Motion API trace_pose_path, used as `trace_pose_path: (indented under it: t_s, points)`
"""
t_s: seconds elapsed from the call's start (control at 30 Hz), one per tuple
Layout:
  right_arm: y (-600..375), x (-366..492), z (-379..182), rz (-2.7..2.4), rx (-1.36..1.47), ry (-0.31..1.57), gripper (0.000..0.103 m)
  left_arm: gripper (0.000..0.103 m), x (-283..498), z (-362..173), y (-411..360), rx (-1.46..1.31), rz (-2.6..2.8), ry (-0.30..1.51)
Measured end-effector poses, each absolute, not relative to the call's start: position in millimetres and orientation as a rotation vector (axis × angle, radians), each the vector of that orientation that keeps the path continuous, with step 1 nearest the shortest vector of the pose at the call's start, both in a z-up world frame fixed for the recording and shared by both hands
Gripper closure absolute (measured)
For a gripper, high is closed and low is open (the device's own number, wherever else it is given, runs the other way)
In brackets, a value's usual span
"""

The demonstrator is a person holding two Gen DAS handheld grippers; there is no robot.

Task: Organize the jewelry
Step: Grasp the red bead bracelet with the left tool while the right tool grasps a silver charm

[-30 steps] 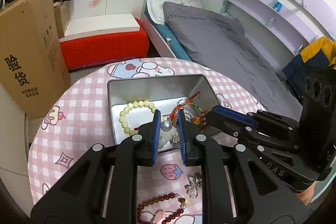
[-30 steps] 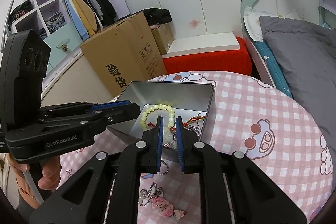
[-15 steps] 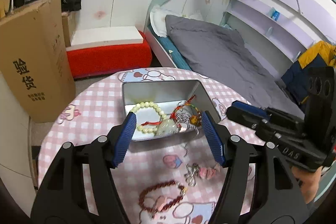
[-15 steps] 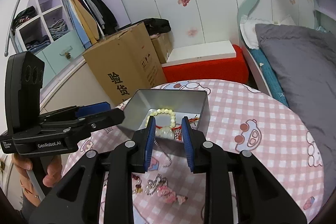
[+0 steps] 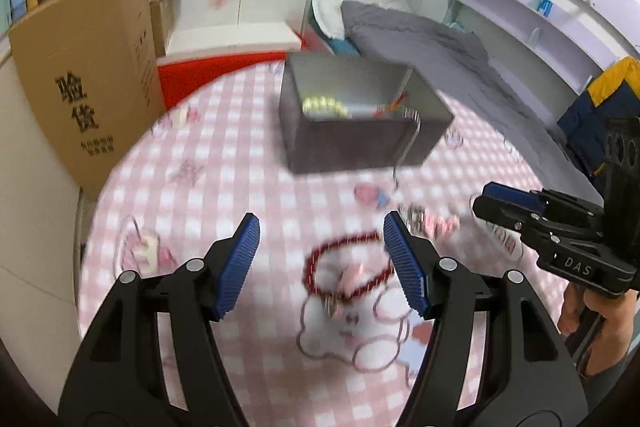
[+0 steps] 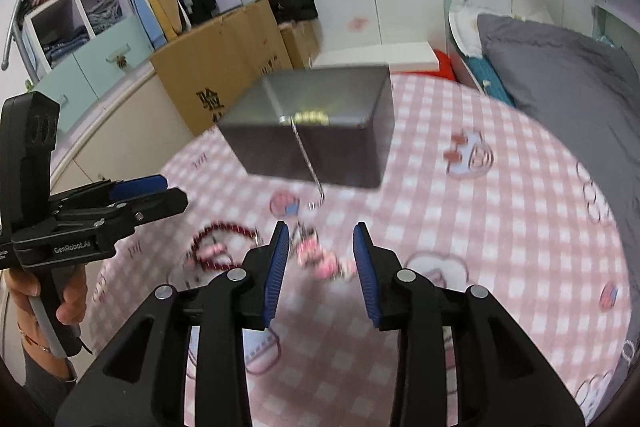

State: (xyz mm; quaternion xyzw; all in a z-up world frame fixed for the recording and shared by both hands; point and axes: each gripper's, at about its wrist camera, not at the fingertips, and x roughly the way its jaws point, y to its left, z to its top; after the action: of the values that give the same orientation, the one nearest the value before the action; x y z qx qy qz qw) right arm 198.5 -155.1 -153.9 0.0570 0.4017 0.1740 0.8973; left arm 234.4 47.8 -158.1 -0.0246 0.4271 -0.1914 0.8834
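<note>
A silver metal tin [image 5: 352, 131] [image 6: 320, 143] stands on the pink checked tablecloth [image 5: 240, 195] and holds a pale green bead bracelet [image 5: 324, 105] and a red cord piece. A thin silver chain [image 6: 306, 163] hangs over its front wall. Near me on the cloth lie a dark red bead bracelet [image 5: 348, 267] [image 6: 216, 247] and a pink charm piece [image 6: 320, 259]. My left gripper [image 5: 320, 239] is open wide above the red bracelet. My right gripper [image 6: 320, 247] hovers over the pink charm, its jaws opening with nothing pressed between them. The frames are motion-blurred.
A cardboard box [image 5: 84, 75] stands left of the round table. A red bench [image 5: 208, 67] and a bed with grey bedding [image 5: 440, 51] lie beyond it. A wardrobe with clothes [image 6: 120, 7] is at the far left. A hand [image 6: 48, 291] holds the left gripper's handle.
Both grippers drew back from inside the tin toward me and opened. The pendant that the left had gripped now lies in the tin. The loose bracelets have come into view under the fingers.
</note>
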Motion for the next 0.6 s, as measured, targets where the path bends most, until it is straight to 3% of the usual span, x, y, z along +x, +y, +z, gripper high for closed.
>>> trace_pose_path:
  t_s: [0.27,0.37,0.5,0.6]
  points:
    - [-149,188,-168,0.349,0.087,0.864,0.070,0.041,235,-180,49,-0.051,-0.350,0.932]
    - [-151,188,-170,0.340,0.080,0.865,0.069,0.056,239,-188,48,-0.032,-0.344,0.963]
    - [-147,190,-175,0.338,0.057,0.879,0.067,0.061,238,-194,42,0.025,-0.319,0.960]
    - [-143,193,-179,0.343,0.046,0.889,0.064,0.077,237,-195,35,0.101,-0.276,0.934]
